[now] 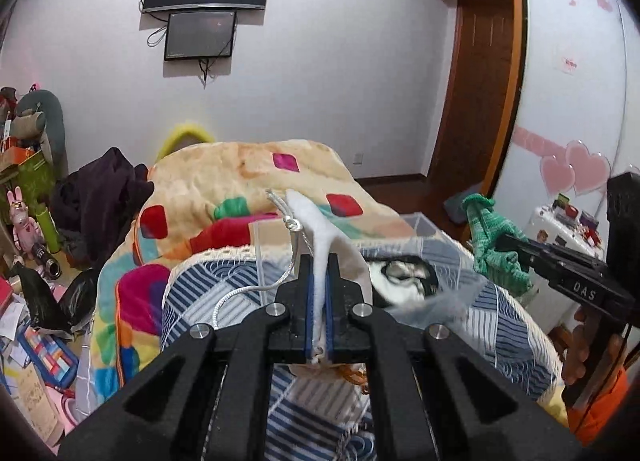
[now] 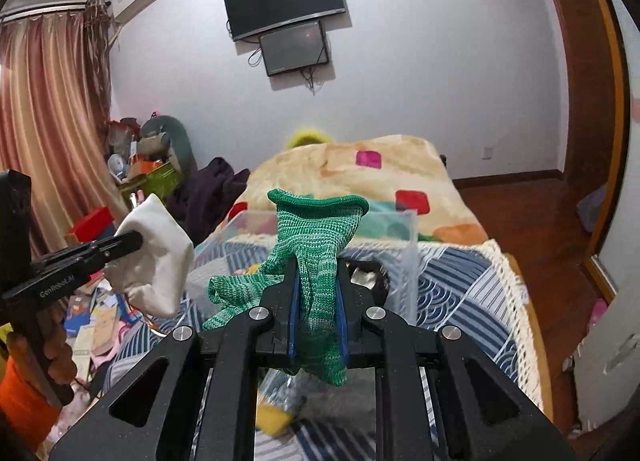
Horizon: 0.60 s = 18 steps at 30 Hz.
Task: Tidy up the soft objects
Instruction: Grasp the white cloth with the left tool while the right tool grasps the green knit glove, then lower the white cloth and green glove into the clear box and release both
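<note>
My left gripper [image 1: 319,261] is shut on a white drawstring pouch [image 1: 316,221], held up above the bed; it also shows in the right wrist view [image 2: 156,257] at the left. My right gripper [image 2: 318,269] is shut on a green knitted glove [image 2: 316,237] that hangs from its jaws; the glove also shows in the left wrist view [image 1: 492,241] at the right. A clear plastic bin [image 2: 408,245] sits on the bed just beyond both grippers, with a black-and-white soft item [image 1: 404,277] inside.
The bed has a blue striped cover [image 2: 460,293] and a colourful blanket [image 1: 224,189] at its far end. Clutter covers the floor at the left [image 1: 36,321]. A wooden door [image 1: 476,73] and wardrobe stand at the right.
</note>
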Motion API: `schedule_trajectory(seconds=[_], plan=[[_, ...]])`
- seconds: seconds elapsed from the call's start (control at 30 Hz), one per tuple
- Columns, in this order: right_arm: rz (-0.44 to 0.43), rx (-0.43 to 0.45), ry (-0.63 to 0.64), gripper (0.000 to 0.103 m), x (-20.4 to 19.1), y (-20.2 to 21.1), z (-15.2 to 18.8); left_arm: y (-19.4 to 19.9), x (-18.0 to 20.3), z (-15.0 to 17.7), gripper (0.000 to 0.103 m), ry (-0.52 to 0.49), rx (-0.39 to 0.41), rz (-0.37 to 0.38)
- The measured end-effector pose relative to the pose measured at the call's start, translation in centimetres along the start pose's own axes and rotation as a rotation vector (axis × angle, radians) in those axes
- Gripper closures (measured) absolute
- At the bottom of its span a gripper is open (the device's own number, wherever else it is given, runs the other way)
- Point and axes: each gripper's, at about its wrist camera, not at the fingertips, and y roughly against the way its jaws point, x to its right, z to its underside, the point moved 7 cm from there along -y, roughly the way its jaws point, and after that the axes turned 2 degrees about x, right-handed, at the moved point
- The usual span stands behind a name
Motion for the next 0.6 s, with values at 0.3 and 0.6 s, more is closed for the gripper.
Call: schedule_trajectory(seconds=[0.3,0.6], plan=[[0.033,-0.005,-0.007,0.089,0.9,-2.4,-1.4,-3.8,0.2,-2.7,0.1,-0.003,0.033,-0.029],[0.055,-0.088,0.012,0.089,0.6,-5.8,-0.1,-8.8,-0.1,-1.3,0.1,0.038,-0.042,-0.022]])
